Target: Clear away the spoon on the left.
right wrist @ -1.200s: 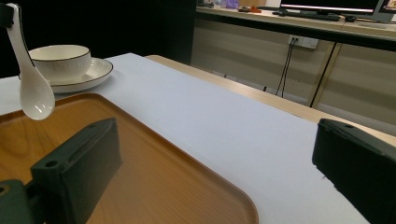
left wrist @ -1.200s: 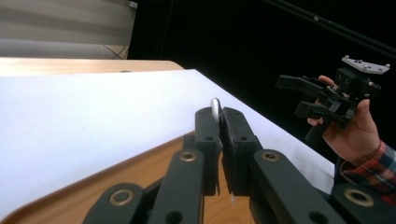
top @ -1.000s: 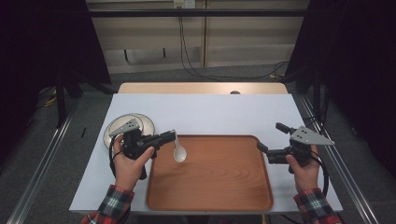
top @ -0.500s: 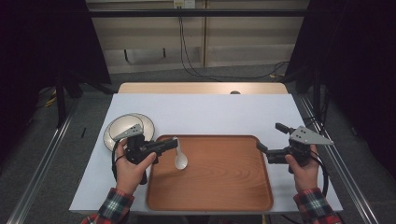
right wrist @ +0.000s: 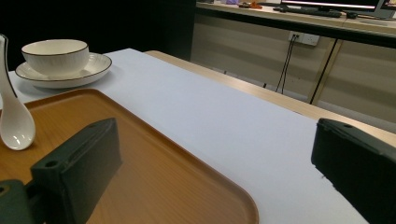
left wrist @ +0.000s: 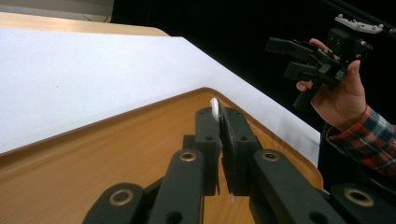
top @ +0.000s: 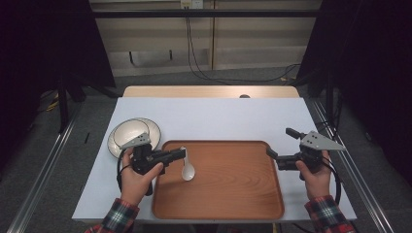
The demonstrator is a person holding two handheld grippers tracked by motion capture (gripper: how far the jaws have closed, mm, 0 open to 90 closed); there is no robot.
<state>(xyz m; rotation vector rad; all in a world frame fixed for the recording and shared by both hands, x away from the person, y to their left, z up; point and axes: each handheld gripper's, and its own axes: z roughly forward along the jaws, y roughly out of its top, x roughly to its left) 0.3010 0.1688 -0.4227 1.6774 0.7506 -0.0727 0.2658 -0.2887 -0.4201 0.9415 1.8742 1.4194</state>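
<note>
We held the left hand-held gripper [top: 180, 154] over the near left corner of the wooden tray [top: 228, 194], its jaws pressed together on the handle of a white spoon [top: 187, 169]. In the high view the spoon hung from the jaw tips with its bowl down, low over the tray's left part; we could not tell whether the bowl touched the wood. In the left gripper view the tip of the spoon's handle [left wrist: 215, 108] stuck up between the two black jaws, which stood nearly against each other around it, with the tray [left wrist: 116, 140] spread beneath them.

Our right hand-held gripper [top: 283, 145] was at the tray's right edge, well apart from the spoon, with its jaws spread wide and nothing between them. In the right gripper view the two jaws stood far apart at the left and right edges, and between them we saw the tray's rim [right wrist: 196, 172] and the white sheet covering the table [right wrist: 224, 121].

A white bowl [right wrist: 55, 56] sat on a saucer [right wrist: 88, 70] on the table just beyond the tray's far left corner, close to our left hand [top: 138, 177]. From the right gripper view the spoon [right wrist: 14, 121] appeared upright in front of that bowl, its rounded end low over the wood.
</note>
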